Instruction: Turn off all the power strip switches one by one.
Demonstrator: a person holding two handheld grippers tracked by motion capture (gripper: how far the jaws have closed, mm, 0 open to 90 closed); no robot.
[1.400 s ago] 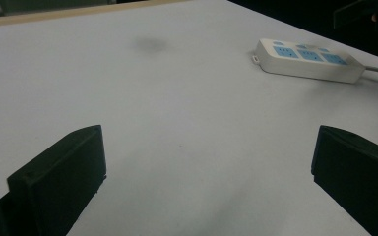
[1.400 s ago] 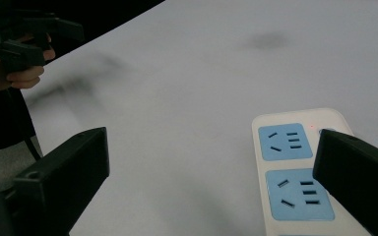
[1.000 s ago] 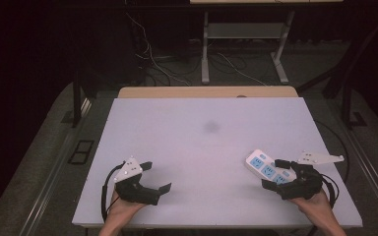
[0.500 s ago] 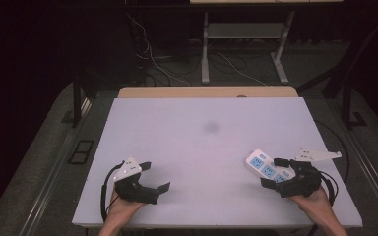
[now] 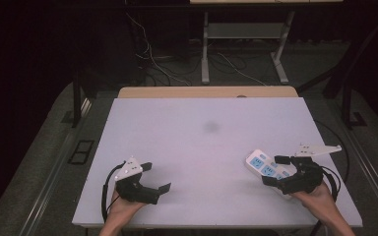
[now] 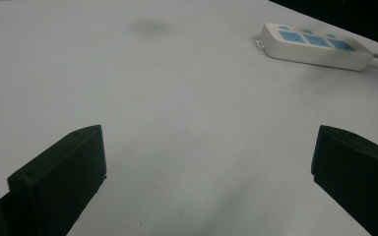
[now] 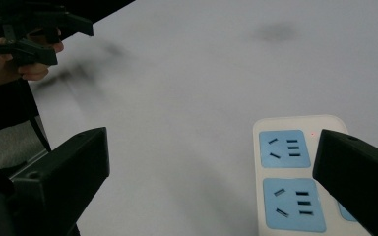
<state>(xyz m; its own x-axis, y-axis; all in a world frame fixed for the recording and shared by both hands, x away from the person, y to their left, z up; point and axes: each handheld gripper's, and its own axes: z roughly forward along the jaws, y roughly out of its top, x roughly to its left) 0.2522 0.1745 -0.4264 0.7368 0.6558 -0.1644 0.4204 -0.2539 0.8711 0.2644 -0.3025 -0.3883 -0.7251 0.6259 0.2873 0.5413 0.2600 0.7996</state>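
Approach step. Power strip (image 5: pixel 268 169) flat on worktop (image 5: pixel 197 142), near right edge. Right gripper (image 5: pixel 277 170) over strip, jaws spread, nothing held. Left gripper (image 5: pixel 155 177) idle, jaws spread. Next, likely: lower, straddle strip, clamp.

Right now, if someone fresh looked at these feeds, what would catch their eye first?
The white power strip with blue sockets, lying at the table's near right, stands out most; the right tool hangs over it, jaws wide apart, not gripping. Next, the left tool, also open, sits at the near left over bare tabletop. A faint dark smudge marks the table's middle.
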